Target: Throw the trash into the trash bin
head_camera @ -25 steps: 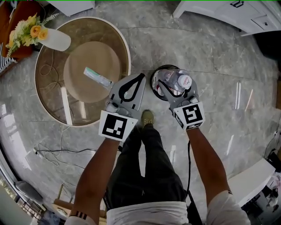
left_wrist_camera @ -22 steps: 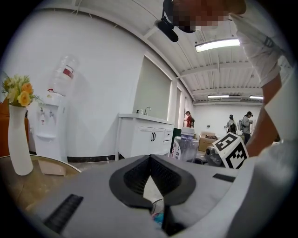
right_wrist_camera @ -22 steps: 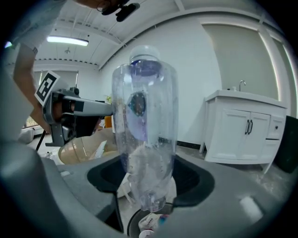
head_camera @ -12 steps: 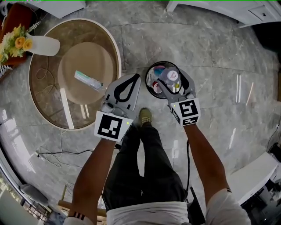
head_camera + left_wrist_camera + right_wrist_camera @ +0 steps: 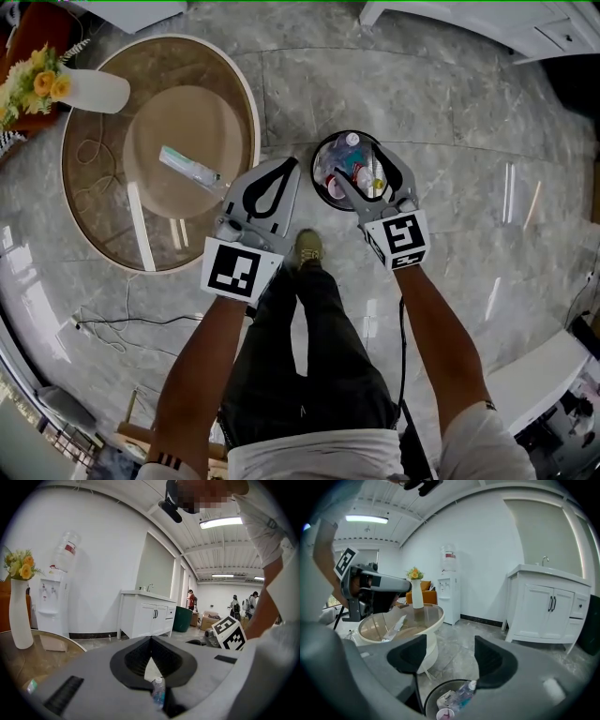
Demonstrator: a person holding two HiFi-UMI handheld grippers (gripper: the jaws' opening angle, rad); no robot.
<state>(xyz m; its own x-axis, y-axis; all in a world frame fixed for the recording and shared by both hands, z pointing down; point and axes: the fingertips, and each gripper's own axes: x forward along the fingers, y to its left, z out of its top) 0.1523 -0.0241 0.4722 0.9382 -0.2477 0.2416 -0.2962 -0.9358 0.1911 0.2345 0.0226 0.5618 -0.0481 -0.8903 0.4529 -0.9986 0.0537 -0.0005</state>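
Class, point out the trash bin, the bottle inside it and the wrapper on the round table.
trash bin (image 5: 317, 167), head view, left rim.
bottle (image 5: 461, 695), right gripper view, body.
wrapper (image 5: 190, 169), head view, middle.

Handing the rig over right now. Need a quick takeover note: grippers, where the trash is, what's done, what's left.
Left gripper: jaws shut, nothing in them, held between the table and the bin.
Right gripper: jaws apart, empty, above the round black trash bin.
Clear plastic bottle with a white cap: lying inside the bin, so that piece is done.
Long pale plastic packet: lying on the round glass-topped table, untouched.
Left to do: if the packet counts as trash, it goes in the bin next. The left gripper is nearer, so it is probably the one to use.
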